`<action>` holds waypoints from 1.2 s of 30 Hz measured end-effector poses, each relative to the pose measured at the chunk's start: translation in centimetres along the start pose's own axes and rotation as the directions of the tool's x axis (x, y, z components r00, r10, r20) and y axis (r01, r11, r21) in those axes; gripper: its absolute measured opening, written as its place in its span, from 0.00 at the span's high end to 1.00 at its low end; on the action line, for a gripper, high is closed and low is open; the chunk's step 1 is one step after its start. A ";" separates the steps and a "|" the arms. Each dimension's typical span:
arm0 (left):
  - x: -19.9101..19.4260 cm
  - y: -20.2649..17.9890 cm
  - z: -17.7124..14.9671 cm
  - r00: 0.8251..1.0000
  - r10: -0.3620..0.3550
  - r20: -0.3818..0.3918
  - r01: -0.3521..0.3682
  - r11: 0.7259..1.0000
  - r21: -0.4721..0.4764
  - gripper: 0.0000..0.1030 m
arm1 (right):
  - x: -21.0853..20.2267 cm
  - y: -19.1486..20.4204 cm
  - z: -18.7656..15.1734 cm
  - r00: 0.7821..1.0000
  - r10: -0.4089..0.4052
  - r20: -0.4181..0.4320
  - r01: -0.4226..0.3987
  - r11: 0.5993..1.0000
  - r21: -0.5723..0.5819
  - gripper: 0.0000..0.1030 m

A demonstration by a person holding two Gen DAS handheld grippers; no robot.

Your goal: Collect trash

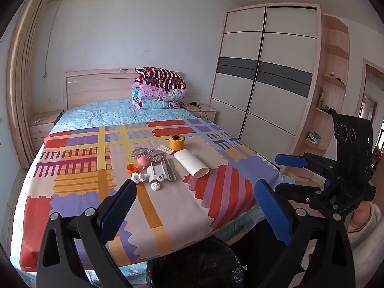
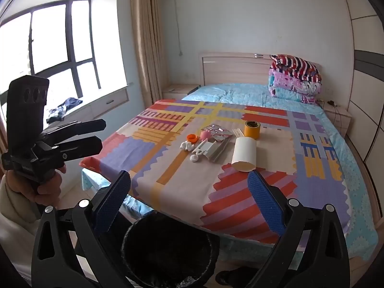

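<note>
Though lettering marks the right gripper [image 1: 283,170] — it's unreadable.

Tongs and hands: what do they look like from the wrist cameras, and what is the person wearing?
Both tongs, left and right, are black plastic frames with silver rivets and textured blue pads on the fingers. A black upright block with three round lenses and a green light tops each. The sleeves are cream white. No cables show.
</note>
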State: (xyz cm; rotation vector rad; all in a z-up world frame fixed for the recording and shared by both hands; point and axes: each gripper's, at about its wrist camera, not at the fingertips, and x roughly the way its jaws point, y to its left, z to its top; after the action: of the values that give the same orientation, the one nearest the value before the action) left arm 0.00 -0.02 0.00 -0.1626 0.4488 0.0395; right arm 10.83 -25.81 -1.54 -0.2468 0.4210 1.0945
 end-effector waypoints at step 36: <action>-0.4 -0.1 0.3 1.000 -0.010 0.013 0.010 1.000 -0.005 0.08 | 0.3 -0.1 -0.2 1.000 -0.020 -0.010 0.020 1.000 -0.012 0.04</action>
State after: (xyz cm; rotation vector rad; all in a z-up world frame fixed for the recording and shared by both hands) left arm -0.26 -0.08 0.46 -0.1698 0.4346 0.0320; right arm 10.93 -25.71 -1.87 -0.2667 0.4205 1.0769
